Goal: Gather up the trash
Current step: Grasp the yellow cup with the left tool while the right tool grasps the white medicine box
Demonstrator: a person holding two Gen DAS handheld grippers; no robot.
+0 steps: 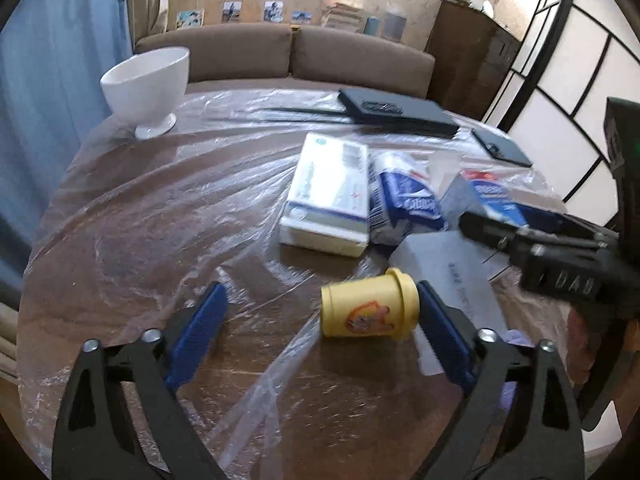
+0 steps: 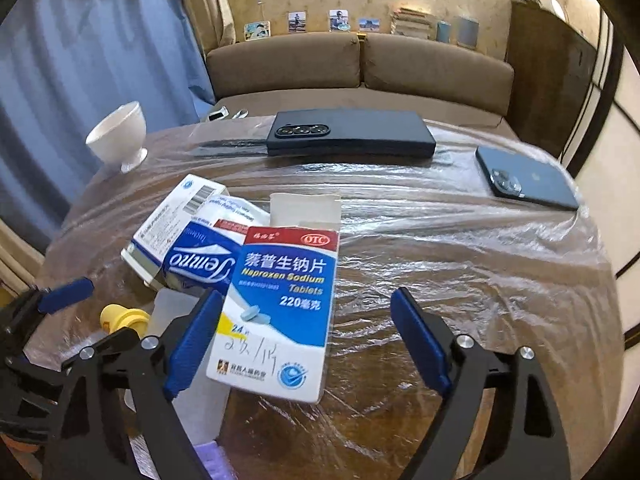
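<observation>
Landmark: medicine box (image 2: 280,304) marked "Naproxen Sodium Tablets", lying on the plastic-covered surface (image 2: 460,248).

Right gripper (image 2: 308,340): jaws apart around the near end of the medicine box. Left pad at the box's left edge; contact cannot be judged. Right pad well clear of it. Nothing gripped.

Left gripper (image 1: 320,332): jaws apart around a yellow tub (image 1: 370,306) lying on its side, left of the medicine box. Tub's lid end is just beside the right pad; left pad well apart. Not gripped.

Tissue packet (image 2: 200,260), blue and white, is tucked against the medicine box's left side; a white carton (image 1: 328,196) lies just beyond that.

Behind the medicine box: dark folded phone (image 2: 352,132). Behind and to its right: blue phone (image 2: 528,180). Far left: white footed bowl (image 2: 118,134), upright.
</observation>
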